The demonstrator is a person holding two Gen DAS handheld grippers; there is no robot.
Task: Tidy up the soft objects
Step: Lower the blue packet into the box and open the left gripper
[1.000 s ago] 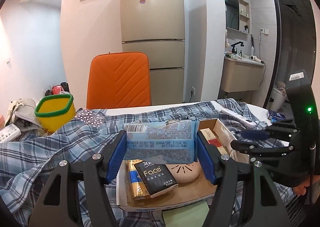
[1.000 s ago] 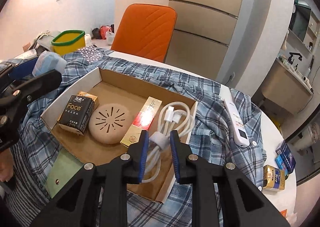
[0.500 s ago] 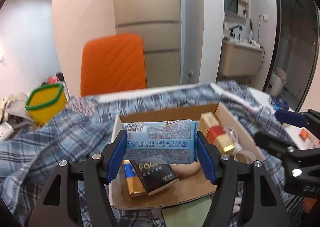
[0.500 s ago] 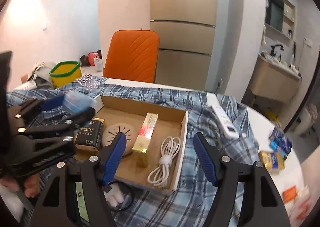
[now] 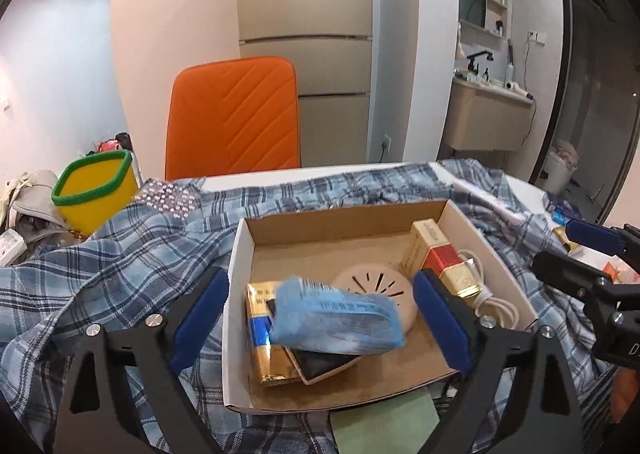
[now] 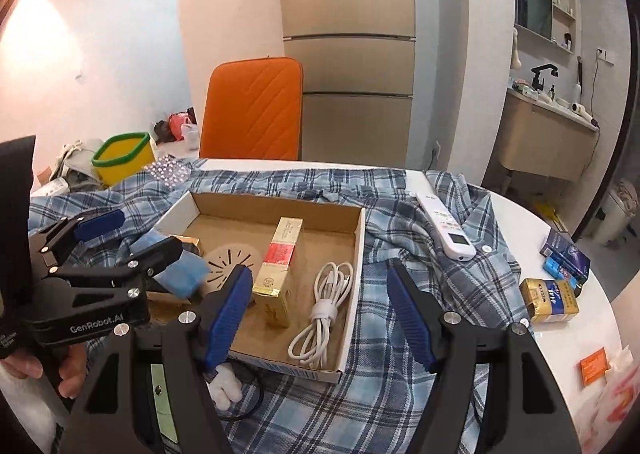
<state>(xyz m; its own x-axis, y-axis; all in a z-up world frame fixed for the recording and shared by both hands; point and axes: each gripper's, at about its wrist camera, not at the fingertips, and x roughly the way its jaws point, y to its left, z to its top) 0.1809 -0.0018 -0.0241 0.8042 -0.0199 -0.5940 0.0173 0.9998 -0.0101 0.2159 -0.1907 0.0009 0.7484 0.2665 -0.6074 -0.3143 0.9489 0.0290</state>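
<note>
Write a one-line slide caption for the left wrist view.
Open left gripper just released a blue tissue pack over the cardboard box on a plaid shirt.

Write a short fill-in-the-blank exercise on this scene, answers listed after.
1. The blue tissue pack lies inside the cardboard ____.
2. The chair behind the table is ____.
3. The coiled cable in the box is ____.
4. The white remote rests on the plaid ____.

Answers: box; orange; white; shirt
</note>
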